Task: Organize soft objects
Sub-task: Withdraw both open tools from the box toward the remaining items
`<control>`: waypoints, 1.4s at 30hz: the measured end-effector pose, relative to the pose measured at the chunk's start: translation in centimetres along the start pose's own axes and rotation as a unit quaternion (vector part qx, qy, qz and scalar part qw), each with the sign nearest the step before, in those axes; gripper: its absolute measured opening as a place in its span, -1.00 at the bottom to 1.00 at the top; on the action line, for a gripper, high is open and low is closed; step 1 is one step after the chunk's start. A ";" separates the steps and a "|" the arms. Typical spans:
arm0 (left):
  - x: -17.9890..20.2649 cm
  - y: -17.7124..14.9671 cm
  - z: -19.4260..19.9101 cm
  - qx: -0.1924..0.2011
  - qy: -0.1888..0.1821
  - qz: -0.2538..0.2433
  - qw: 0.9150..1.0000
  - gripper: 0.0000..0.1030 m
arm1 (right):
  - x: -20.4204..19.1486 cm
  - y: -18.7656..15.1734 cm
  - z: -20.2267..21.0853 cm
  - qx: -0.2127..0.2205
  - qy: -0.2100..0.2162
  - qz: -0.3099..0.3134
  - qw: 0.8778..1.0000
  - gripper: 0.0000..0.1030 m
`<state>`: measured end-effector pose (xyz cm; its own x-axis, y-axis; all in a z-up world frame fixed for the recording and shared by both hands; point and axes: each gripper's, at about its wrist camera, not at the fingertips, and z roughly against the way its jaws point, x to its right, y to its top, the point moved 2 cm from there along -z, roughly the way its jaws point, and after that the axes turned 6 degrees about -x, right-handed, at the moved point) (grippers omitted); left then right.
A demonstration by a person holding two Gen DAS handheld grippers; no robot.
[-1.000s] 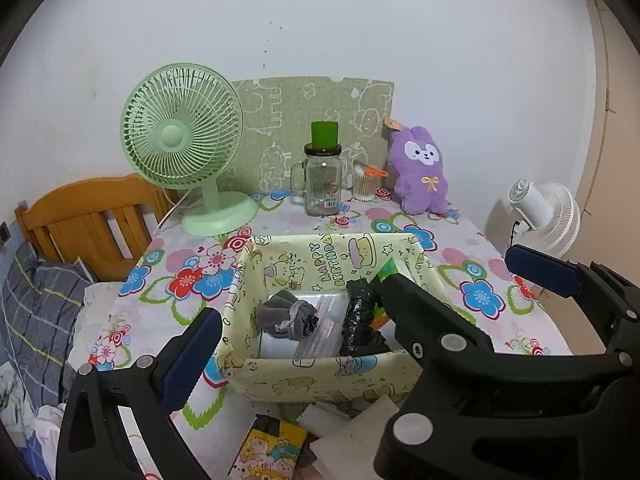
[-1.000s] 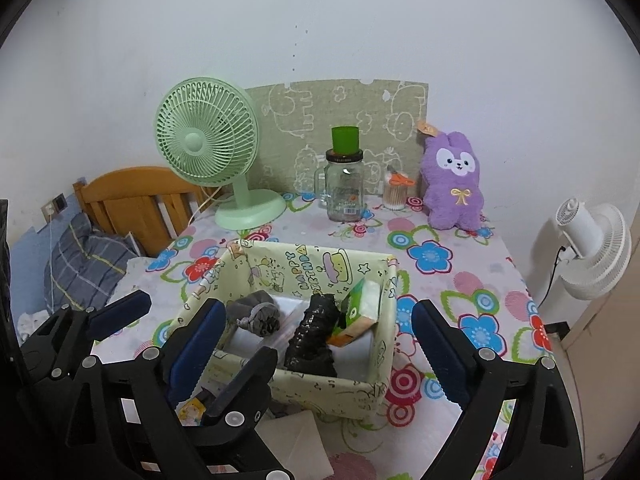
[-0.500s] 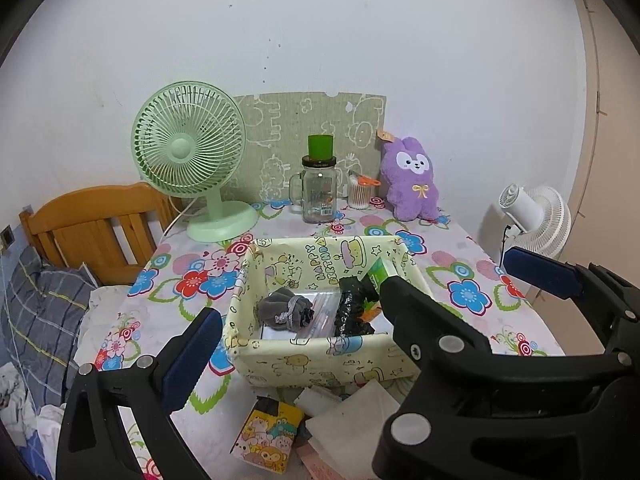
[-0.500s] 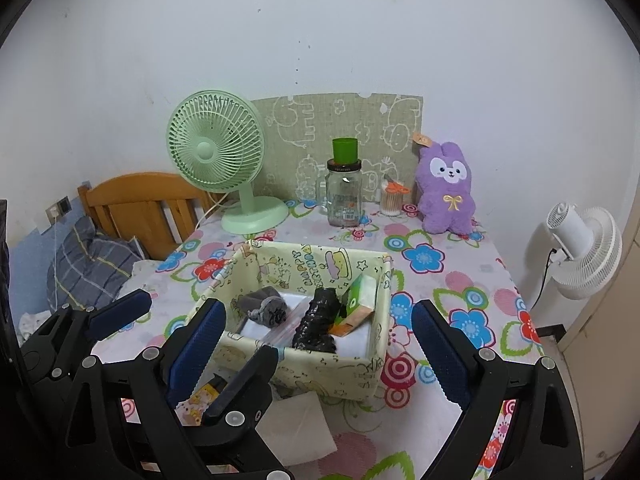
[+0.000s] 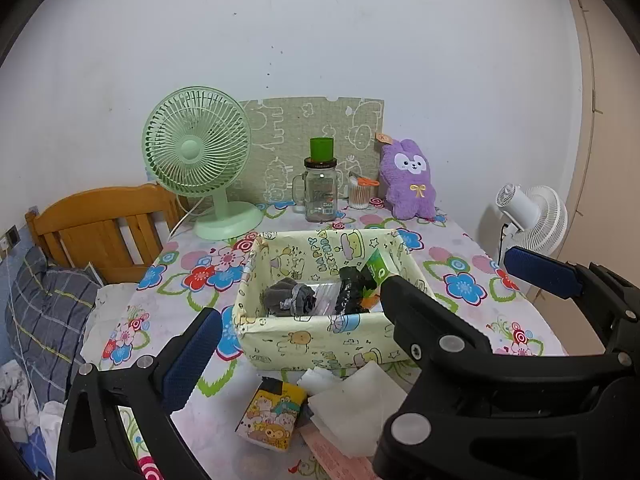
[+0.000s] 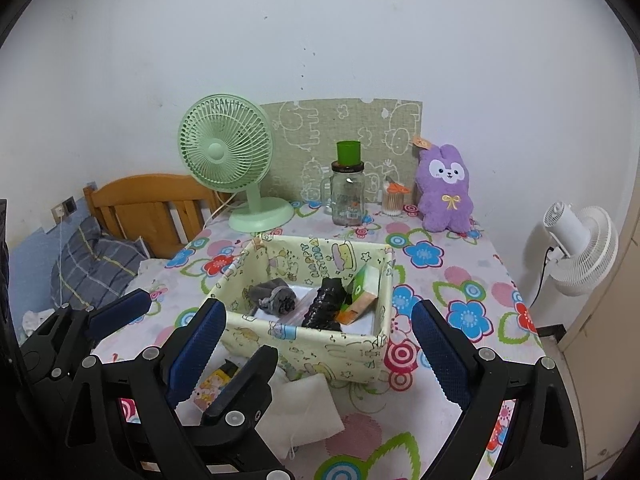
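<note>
Both grippers have drawn back from the fabric bin [image 6: 304, 340] over the last second, so it now sits smaller and farther ahead, with more of the floral tabletop [image 6: 452, 280] showing around it. The left gripper [image 5: 296, 316] hovers with its jaws spread wide and empty, as does the right gripper [image 6: 316, 344]. Ahead of both, inside the bin, lie a rolled grey sock [image 5: 289, 299], a black bundle [image 6: 325, 307] and a green-and-orange packet [image 6: 362, 292] leaning against the right wall. Just below the gripper fingers, in front of the bin, lie white cloth pads [image 5: 352, 408] and a small cartoon-printed tissue pack [image 5: 271, 416]. Far ahead, a purple plush bunny [image 6: 444, 192] sits against the wall.
</note>
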<state>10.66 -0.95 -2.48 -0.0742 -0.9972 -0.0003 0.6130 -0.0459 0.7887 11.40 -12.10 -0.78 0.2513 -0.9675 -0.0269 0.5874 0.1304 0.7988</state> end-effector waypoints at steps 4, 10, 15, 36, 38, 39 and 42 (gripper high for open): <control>0.0 -0.4 0.2 0.000 0.000 0.000 1.000 0.95 | 0.0 -0.2 0.1 0.001 0.000 0.000 1.000 0.86; -0.2 -1.2 0.3 -0.004 0.000 0.002 1.000 0.85 | -0.5 -1.3 0.3 0.000 0.001 0.000 1.000 0.83; -0.4 -2.1 0.3 -0.004 0.002 0.001 1.000 0.77 | -1.0 -2.2 0.3 -0.001 -0.001 0.004 1.000 0.81; -1.5 -7.0 -2.5 -0.050 0.012 0.002 0.999 0.47 | -2.2 -6.8 -3.4 -0.039 0.021 0.004 0.999 0.79; -1.7 -7.4 -2.8 -0.054 0.016 0.005 0.998 0.44 | -2.3 -7.2 -4.0 -0.045 0.024 0.004 0.999 0.79; -1.7 -7.5 -2.9 -0.057 0.017 0.005 0.998 0.41 | -2.3 -7.3 -4.2 -0.047 0.025 0.004 0.999 0.79; -1.8 -8.1 -3.3 -0.066 0.023 0.003 0.998 0.31 | -2.4 -7.7 -4.8 -0.056 0.026 0.006 0.998 0.79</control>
<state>8.37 1.07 -10.90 -0.0351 -0.9990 -0.0263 0.7113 -0.0434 0.7016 9.99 -9.72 -9.79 0.2970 -0.9535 -0.0508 0.6656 0.1686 0.7270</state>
